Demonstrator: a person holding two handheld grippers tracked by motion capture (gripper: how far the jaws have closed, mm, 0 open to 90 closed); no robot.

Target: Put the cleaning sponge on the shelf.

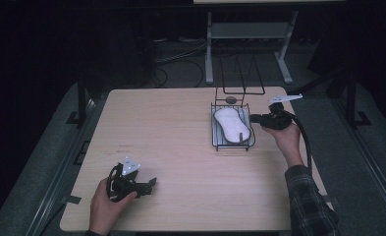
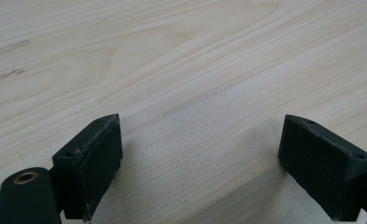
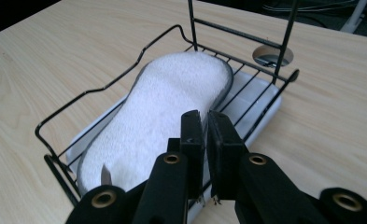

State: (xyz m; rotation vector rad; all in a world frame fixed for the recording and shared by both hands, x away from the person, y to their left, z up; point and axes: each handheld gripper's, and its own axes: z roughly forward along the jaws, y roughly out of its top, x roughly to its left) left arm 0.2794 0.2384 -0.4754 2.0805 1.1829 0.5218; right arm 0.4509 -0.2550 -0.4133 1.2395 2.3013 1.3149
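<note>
White sponge (image 3: 162, 107) already lies flat in the wire rack (image 3: 102, 88) at the table's (image 1: 171, 147) far right, right gripper (image 3: 204, 126) nearly closed and empty beside it, left gripper (image 2: 197, 154) wide open, idle.

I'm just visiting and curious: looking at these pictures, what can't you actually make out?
- Right tongs: in the right gripper view the near-closed jaws cover the black wire rack's near rim, so whether they pinch a wire is unclear.
- White oval sponge: its underside is hidden by its own body and the pale tray.
- Round table hole: contents too dark.
- Left tongs: open over the bare wooden table; the bottom edge cuts off its body.
</note>
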